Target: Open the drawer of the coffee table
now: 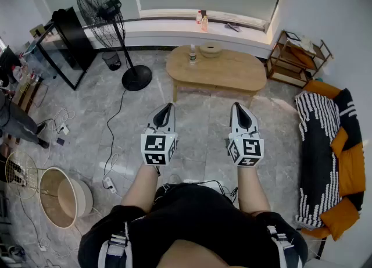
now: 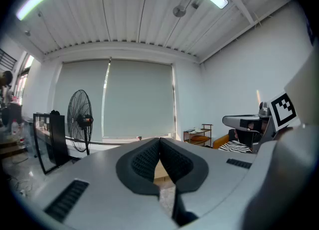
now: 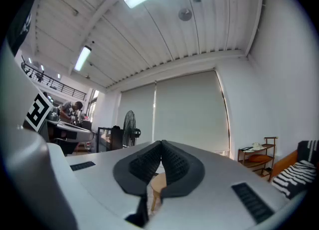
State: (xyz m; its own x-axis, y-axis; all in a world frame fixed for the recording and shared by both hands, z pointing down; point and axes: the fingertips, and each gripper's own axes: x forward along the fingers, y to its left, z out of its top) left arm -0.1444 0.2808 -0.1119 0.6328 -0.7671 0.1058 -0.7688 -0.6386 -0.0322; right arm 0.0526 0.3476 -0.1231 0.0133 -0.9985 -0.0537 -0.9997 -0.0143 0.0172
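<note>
The left gripper (image 1: 167,107) and the right gripper (image 1: 238,107), both with jaws shut tight on nothing, hang side by side well away from the wooden coffee table (image 1: 232,72), which holds a bottle (image 1: 192,54) and a bowl (image 1: 210,49).

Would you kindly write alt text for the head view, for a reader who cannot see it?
Seen from above, a person holds the left gripper and right gripper, both shut and empty, pointing toward an oval wooden coffee table ahead. A bottle and a bowl stand on it; a black fan stands to its left.
</note>
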